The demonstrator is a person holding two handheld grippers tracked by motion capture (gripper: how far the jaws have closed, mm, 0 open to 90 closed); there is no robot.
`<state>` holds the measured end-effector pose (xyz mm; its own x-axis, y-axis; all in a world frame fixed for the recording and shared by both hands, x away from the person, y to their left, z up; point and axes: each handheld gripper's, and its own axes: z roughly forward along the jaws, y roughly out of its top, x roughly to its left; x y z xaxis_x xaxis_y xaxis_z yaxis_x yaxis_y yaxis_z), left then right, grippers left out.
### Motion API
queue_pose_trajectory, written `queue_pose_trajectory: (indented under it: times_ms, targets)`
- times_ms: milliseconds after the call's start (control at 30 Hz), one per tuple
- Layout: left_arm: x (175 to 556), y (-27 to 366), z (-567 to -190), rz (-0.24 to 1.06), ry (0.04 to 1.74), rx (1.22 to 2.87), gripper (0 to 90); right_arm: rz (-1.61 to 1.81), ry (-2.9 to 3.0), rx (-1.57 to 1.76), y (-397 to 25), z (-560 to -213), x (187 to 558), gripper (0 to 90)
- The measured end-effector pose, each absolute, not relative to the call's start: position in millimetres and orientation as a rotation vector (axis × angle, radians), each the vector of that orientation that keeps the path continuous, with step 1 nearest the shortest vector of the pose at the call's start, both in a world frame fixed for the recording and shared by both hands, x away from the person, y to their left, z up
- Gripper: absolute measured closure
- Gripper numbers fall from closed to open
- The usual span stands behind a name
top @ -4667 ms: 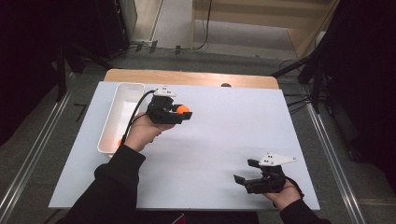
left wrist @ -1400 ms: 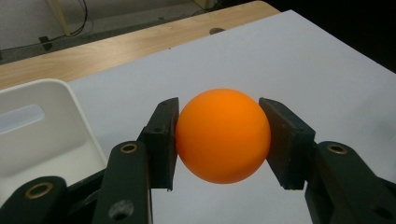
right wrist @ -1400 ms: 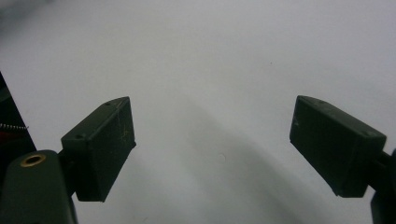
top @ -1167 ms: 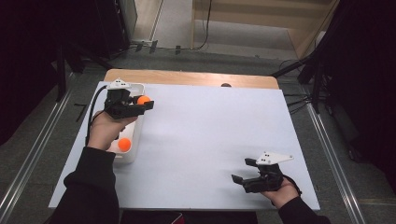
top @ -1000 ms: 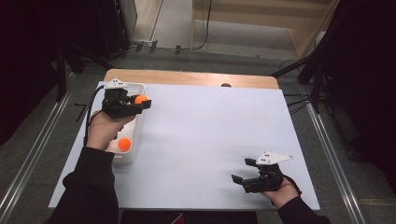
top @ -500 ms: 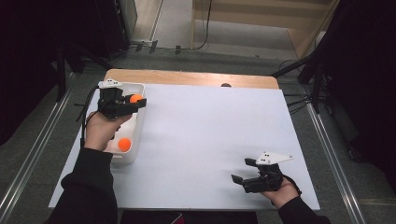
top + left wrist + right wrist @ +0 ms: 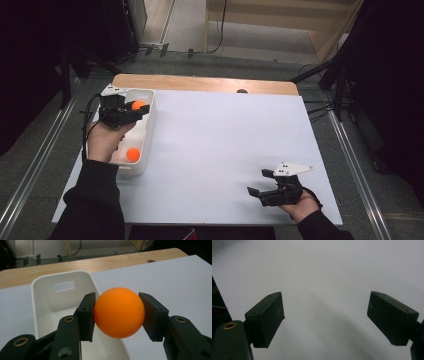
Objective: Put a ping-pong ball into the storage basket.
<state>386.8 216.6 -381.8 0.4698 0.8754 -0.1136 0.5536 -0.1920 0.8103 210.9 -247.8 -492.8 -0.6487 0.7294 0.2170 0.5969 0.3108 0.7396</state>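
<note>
My left gripper is shut on an orange ball and holds it above the far half of a white bin at the table's left edge. A second orange ball lies inside the bin, nearer the person. Near the front right corner of the white table, my right gripper hovers low over the bare surface, jaws wide apart with nothing between them.
The white sheet covers a wooden table whose bare strip runs along the far edge. Dark floor, metal rails and stands surround the table on all sides.
The left gripper carried the orange ball leftward from the table's middle-left to above the bin, drifting a little further left in the last second. The right gripper stayed still.
</note>
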Motion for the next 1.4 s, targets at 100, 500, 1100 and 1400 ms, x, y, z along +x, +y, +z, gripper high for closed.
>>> queue_pose_trajectory:
  times_ms: [100, 500, 1100, 1400]
  targets:
    - [387, 219, -382, 0.496, 1.212, 1.869, 50.6, 1.251, 2.411, 1.23, -248, -493, 211, 12.5]
    - [388, 222, -385, 0.545, 1.251, 1.865, 50.6, 1.251, 2.409, 1.228, -247, -493, 211, 12.5]
    - [392, 221, -395, 0.635, 1.305, 1.812, 50.5, 1.249, 2.418, 1.225, -247, -493, 211, 12.5]
    - [392, 219, -401, 0.667, 1.306, 1.81, 50.5, 1.251, 2.417, 1.221, -246, -493, 211, 12.5]
